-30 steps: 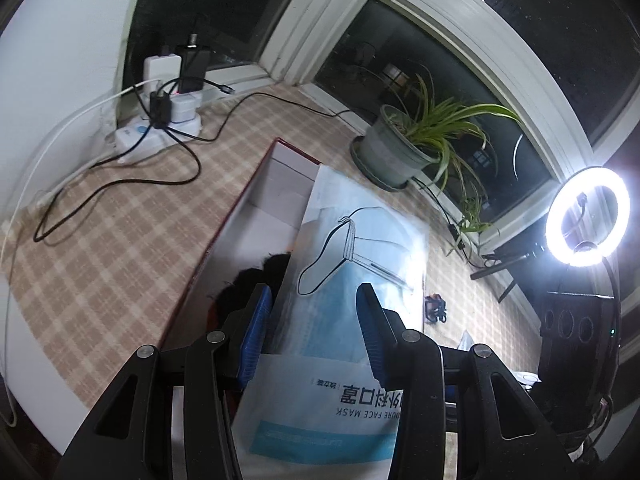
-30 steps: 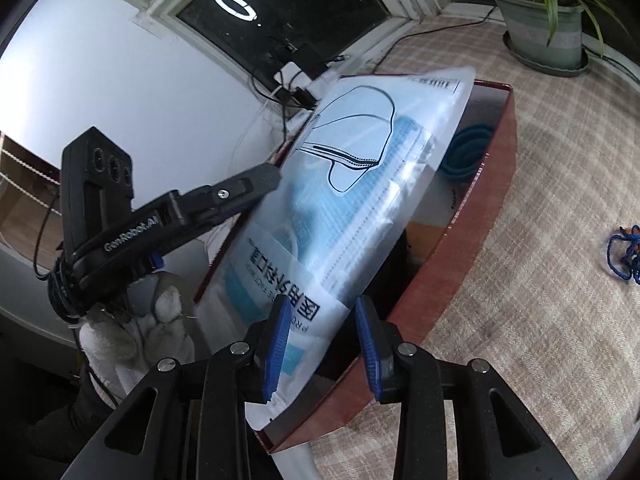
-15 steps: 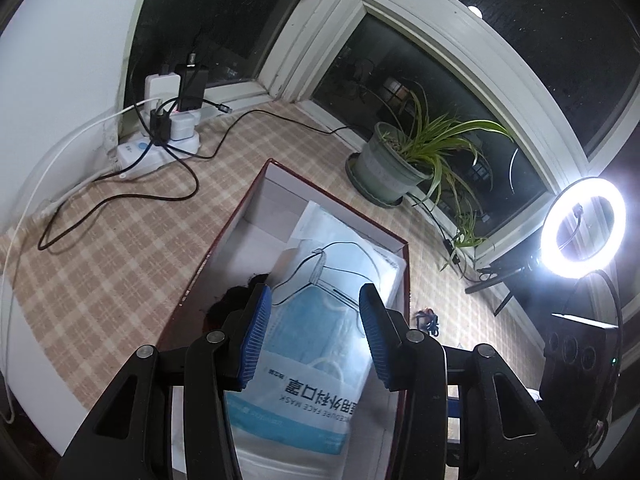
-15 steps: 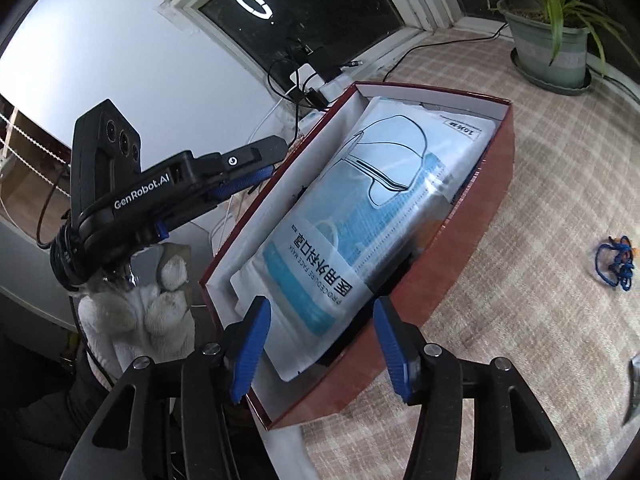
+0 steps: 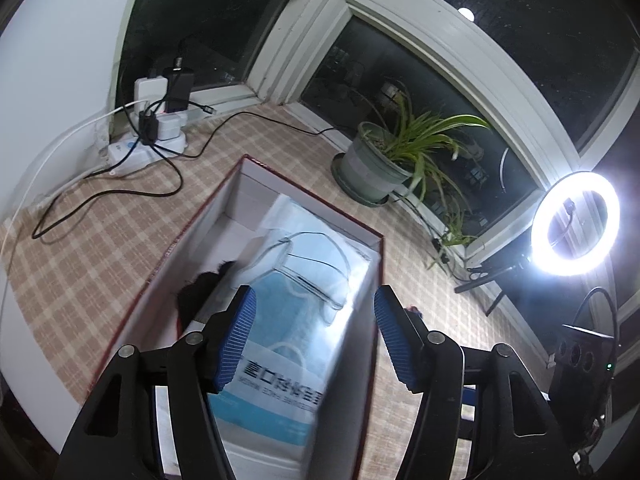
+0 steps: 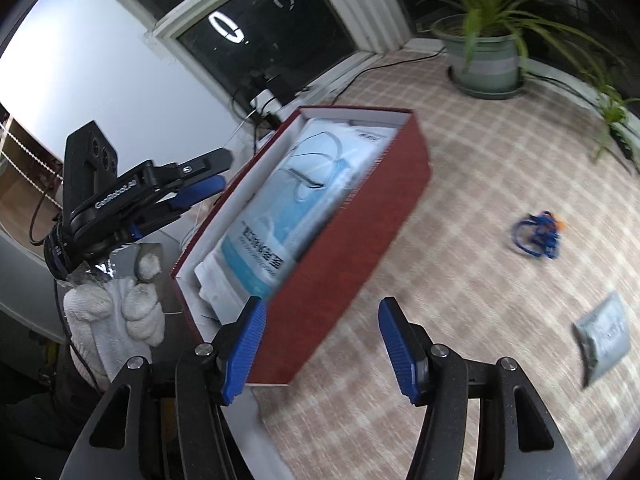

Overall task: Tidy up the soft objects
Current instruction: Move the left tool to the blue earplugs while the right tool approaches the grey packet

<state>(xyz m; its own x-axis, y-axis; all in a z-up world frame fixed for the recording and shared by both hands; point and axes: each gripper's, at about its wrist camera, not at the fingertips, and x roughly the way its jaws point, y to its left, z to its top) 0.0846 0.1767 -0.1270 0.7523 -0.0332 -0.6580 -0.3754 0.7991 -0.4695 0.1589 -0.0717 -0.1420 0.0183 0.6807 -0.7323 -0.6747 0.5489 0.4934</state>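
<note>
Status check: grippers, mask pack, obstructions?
Left gripper and right gripper opening, nothing gripped. Mask pack lies in red box. Nothing in the way.

A beige checked tablecloth (image 6: 460,184) carries a red box (image 6: 352,240), a potted plant (image 6: 486,58), a power strip (image 5: 140,150), a blue tangle (image 6: 538,234) and a grey packet (image 6: 602,336).

Both wrist views looked down along their jaws, close above the box (image 5: 362,240) (image 6: 360,216) – from opposite sides.

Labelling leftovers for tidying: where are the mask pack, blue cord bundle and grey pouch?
mask pack (image 6: 296,204), right wrist view, printed front.
blue cord bundle (image 6: 538,234), right wrist view, tangled middle.
grey pouch (image 6: 602,338), right wrist view, flat face.
</note>
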